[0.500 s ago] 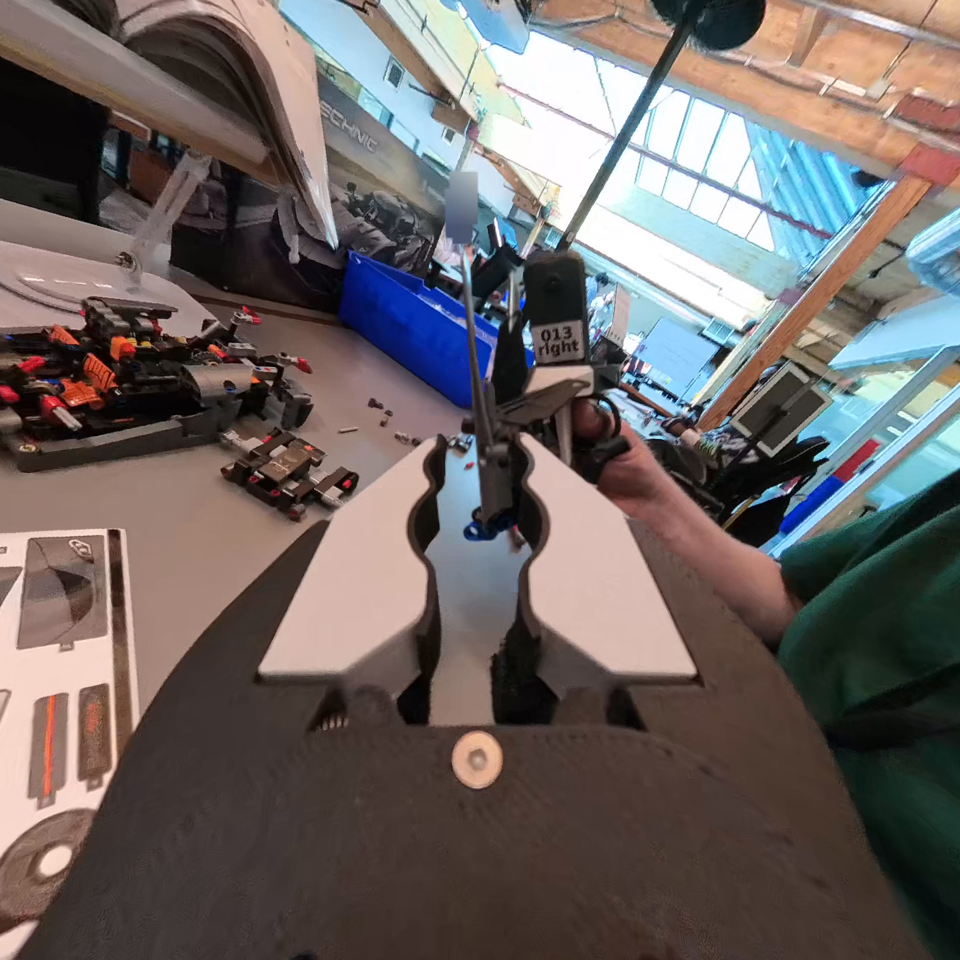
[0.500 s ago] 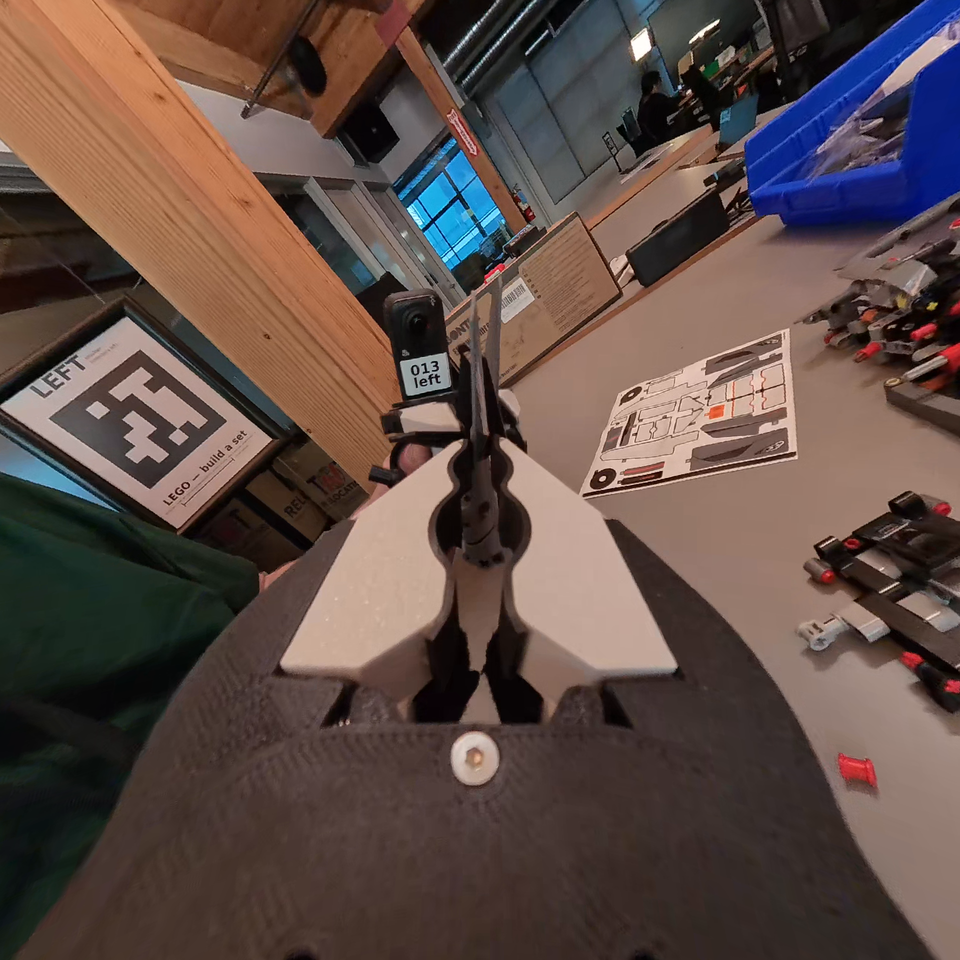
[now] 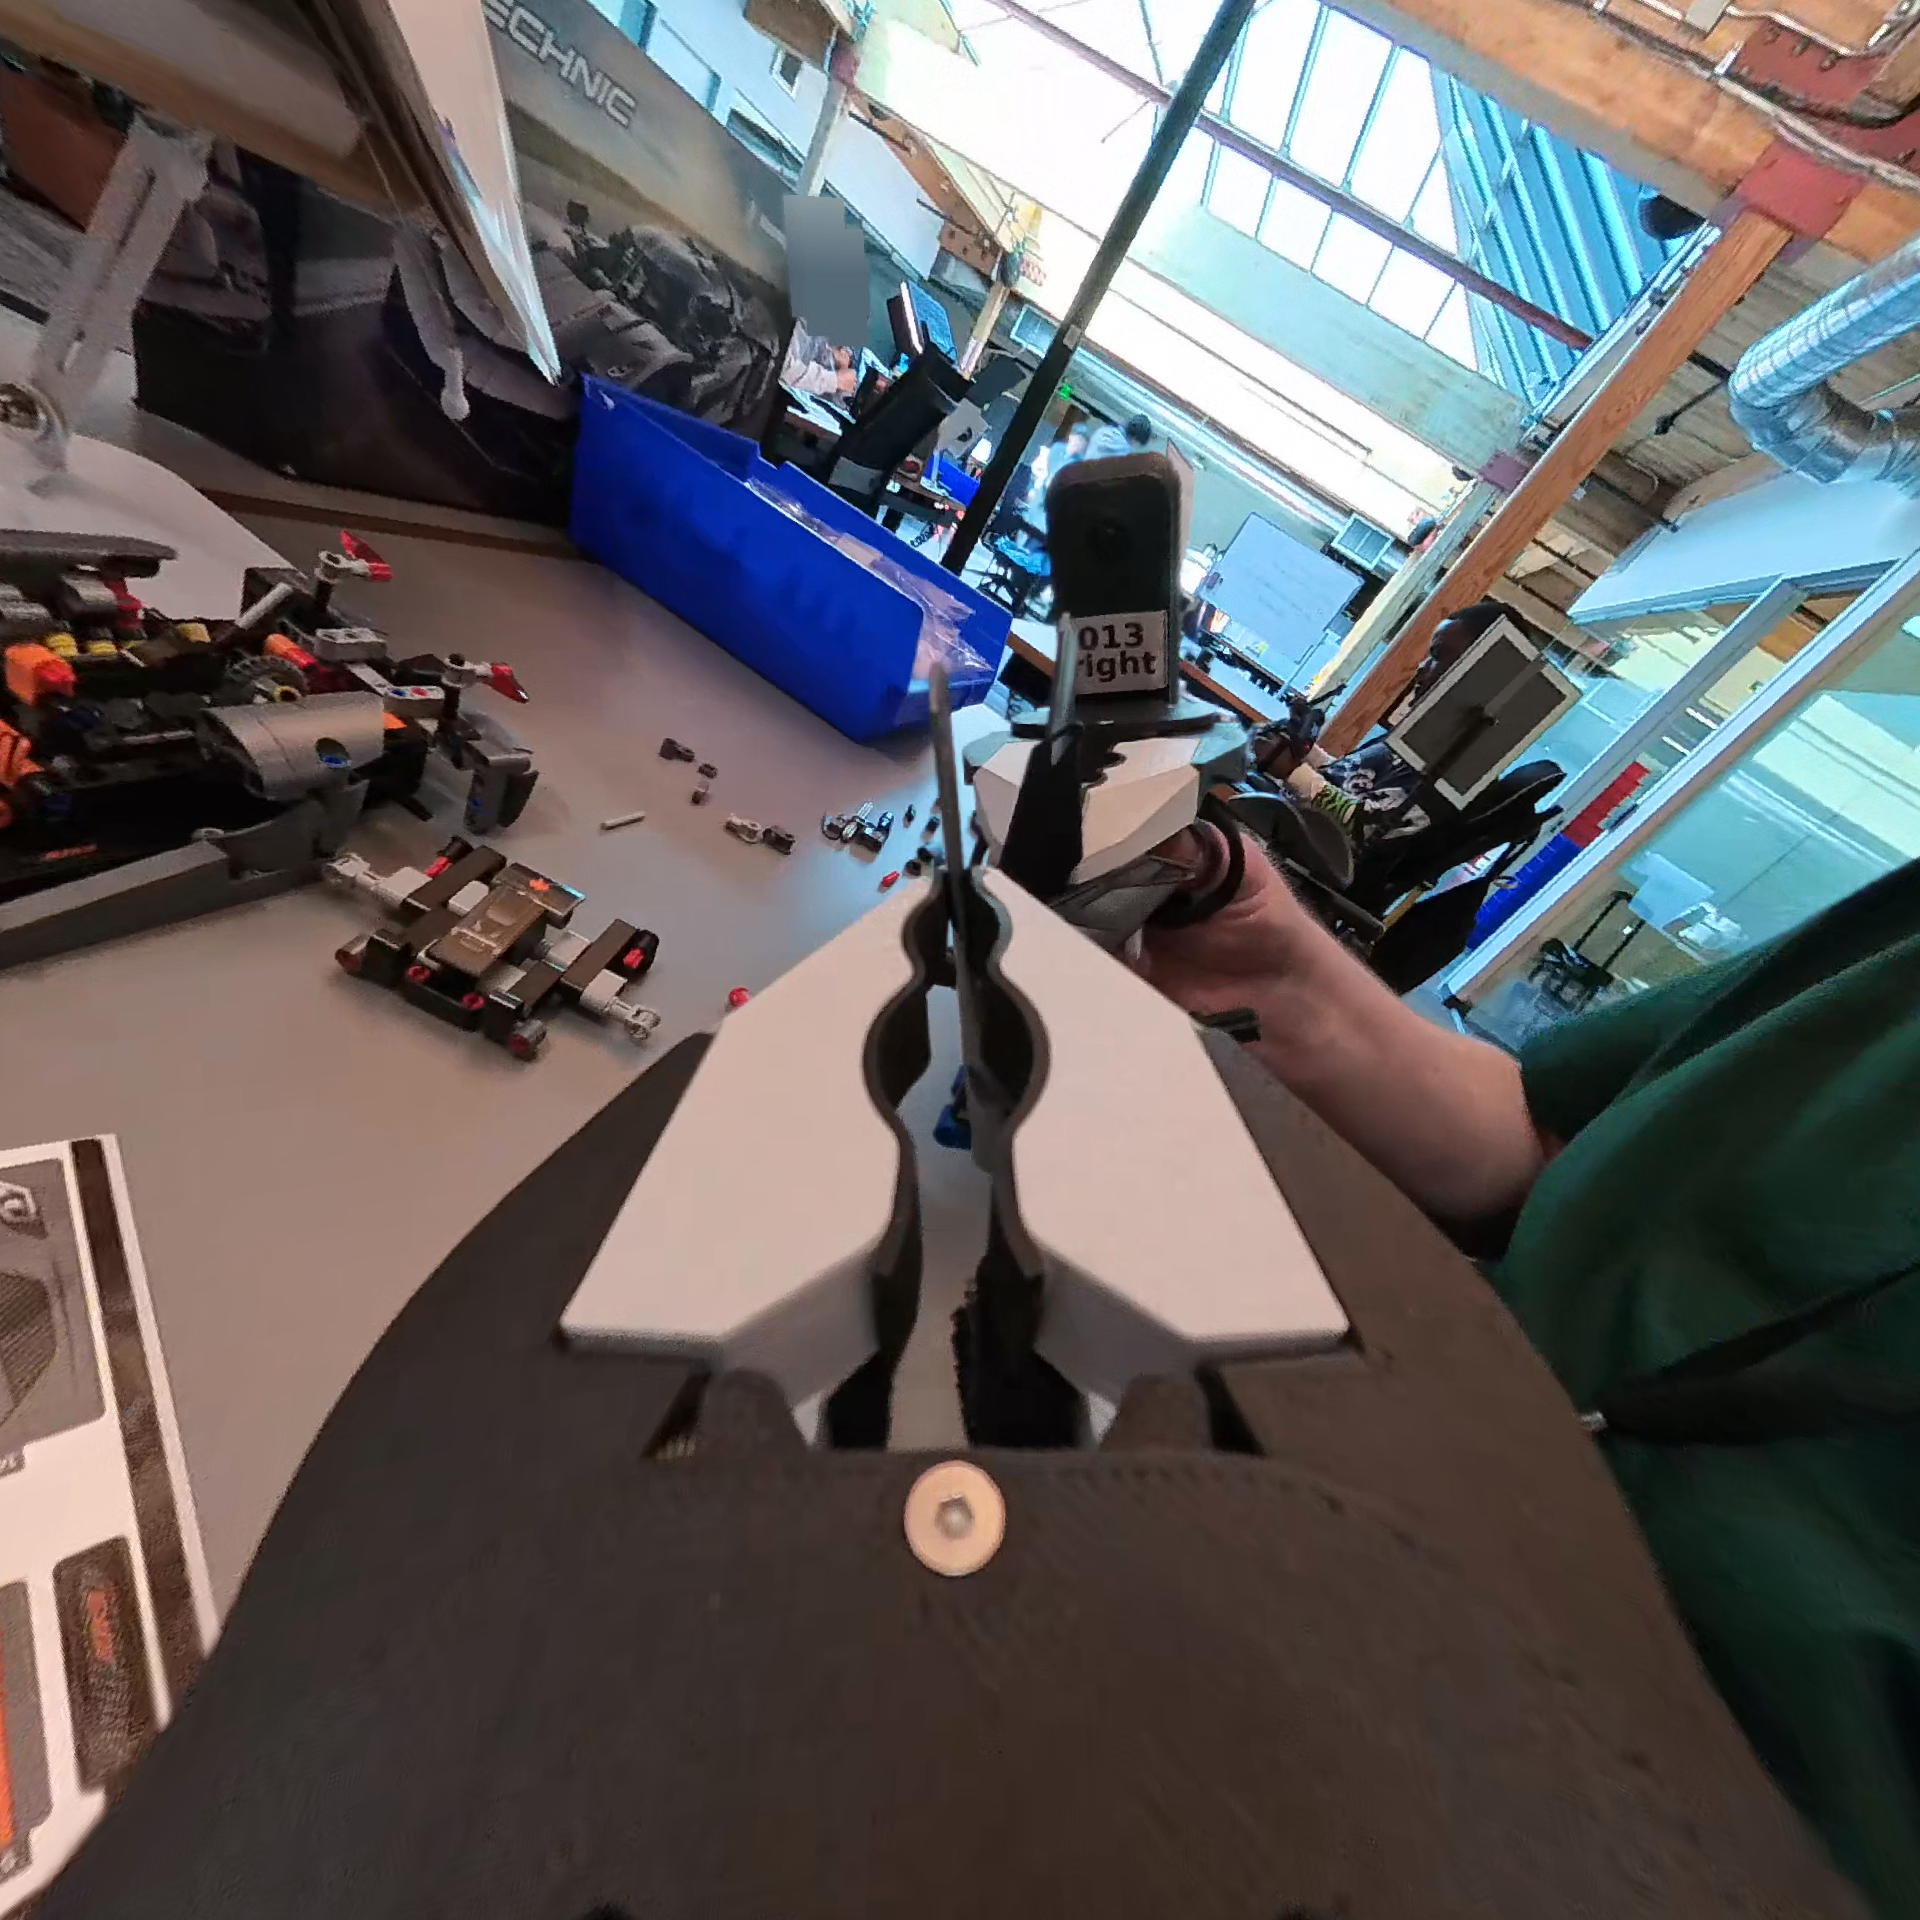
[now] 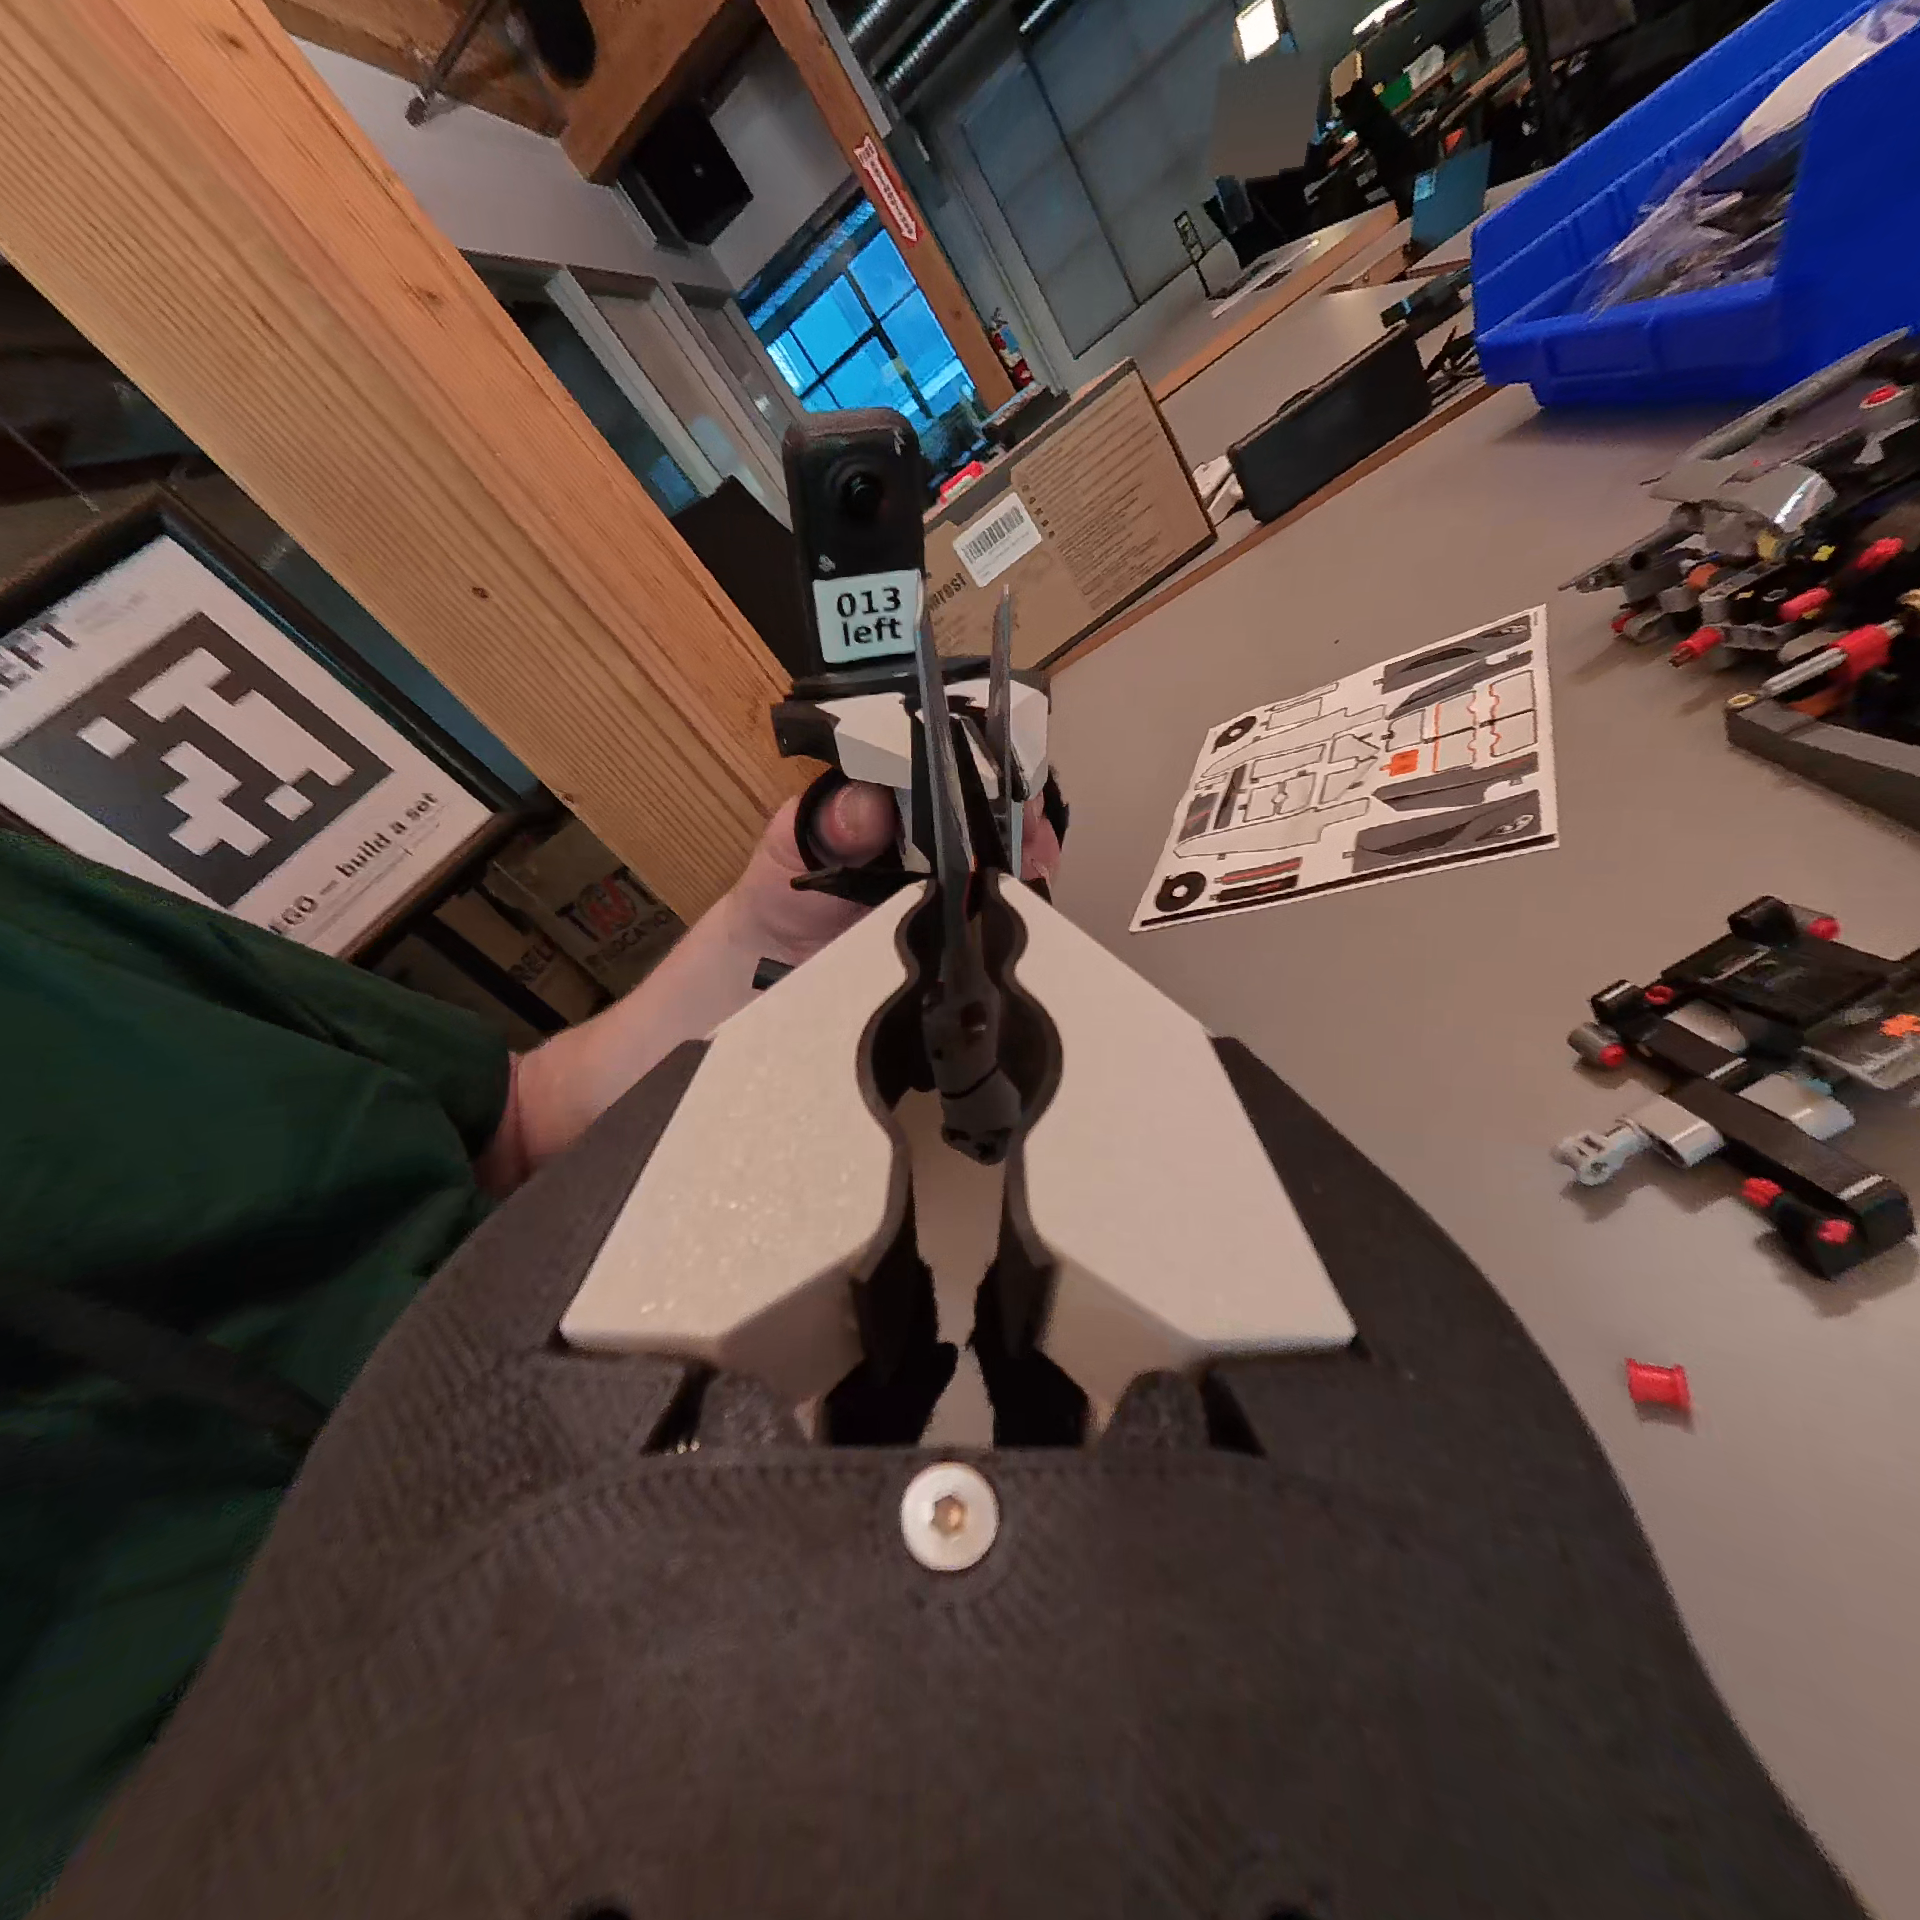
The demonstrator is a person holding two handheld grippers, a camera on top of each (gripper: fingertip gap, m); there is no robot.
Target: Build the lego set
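My left gripper (image 3: 951, 883) is shut on a thin dark grey Lego panel (image 3: 961, 935) that stands on edge, with a blue pin (image 3: 945, 1124) at its base. My right gripper (image 4: 961, 894) is shut on a similar thin dark panel (image 4: 951, 790) with a black connector (image 4: 971, 1091) at its near end. Both are held above the grey table and face each other, tips close. The right gripper shows in the left wrist view (image 3: 1049, 810), the left one in the right wrist view (image 4: 997, 748). The two panels stand side by side, slightly apart.
A part-built car model (image 3: 208, 727) and a small black subassembly (image 3: 499, 951) lie on the table (image 3: 312, 1091). A sticker sheet (image 4: 1361, 769), a blue bin (image 3: 769, 582), loose small parts (image 3: 758, 829) and a red piece (image 4: 1657, 1384) are also there.
The right gripper has shifted slightly right and away from my left gripper's tips. The two panels now show as separate blades with a gap. Both grips are unchanged.
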